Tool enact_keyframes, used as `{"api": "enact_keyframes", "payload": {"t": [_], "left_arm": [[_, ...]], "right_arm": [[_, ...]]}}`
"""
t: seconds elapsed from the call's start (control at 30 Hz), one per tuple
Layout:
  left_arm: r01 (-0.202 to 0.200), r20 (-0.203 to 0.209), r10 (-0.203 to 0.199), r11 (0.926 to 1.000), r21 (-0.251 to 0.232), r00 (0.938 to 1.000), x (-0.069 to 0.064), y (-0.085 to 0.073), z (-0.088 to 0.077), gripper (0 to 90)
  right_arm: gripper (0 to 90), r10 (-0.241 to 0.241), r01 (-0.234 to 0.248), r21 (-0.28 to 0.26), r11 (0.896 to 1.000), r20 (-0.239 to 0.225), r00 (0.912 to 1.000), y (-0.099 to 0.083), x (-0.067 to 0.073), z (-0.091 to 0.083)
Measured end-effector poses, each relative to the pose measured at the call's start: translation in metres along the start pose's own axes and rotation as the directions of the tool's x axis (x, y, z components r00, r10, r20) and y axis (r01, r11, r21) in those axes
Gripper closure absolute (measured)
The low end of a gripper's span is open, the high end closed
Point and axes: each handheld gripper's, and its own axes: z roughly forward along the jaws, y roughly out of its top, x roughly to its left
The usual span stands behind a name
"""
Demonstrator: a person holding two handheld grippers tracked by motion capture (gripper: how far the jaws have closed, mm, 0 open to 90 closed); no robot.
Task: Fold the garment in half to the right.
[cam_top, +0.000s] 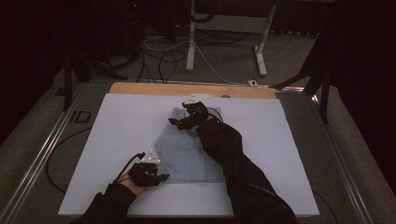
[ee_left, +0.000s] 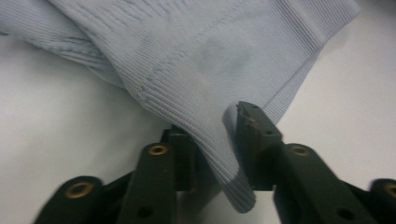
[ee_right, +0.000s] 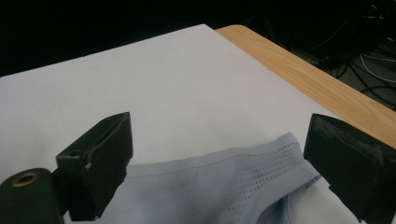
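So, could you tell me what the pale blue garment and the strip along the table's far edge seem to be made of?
Garment: a soft ribbed knit, matte, judging by its fine ridges, with a perforated mesh panel. Far edge strip: likely wood or wood laminate, tan with faint grain.

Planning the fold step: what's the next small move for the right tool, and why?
Probably lower and close the right tool on the light blue garment far edge. Its jaws stand wide open just above that edge, while the left tool has the near hem between its jaws.

Pale blue ribbed garment lies mid-table (near-left corner pinched up).
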Motion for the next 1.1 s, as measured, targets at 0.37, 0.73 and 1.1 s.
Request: {"api": "enact_keyframes", "payload": {"t": [0.37, 0.73, 1.1], "left_arm": [[-0.017, 0.004, 0.017, 0.9995, -0.027, 0.9998, -0.004, 0.004, -0.004, 86.8], [-0.024, 0.004, 0.024, 0.9979, -0.059, 0.9997, -0.004, 0.004, -0.006, 86.8], [-0.021, 0.008, 0.021, 0.9981, -0.058, 0.9997, -0.003, 0.004, -0.006, 86.8]], "right_arm": [[8.7, 0.032, -0.032, 0.023, 0.999, 0.006, 0.9995, 0.013, -0.013, 0.016], [8.7, 0.102, -0.108, 0.077, 0.991, 0.074, 0.9921, 0.017, -0.032, 0.038], [22.6, 0.144, -0.172, 0.195, 0.966, 0.147, 0.9785, 0.01, -0.042, 0.067]]}}
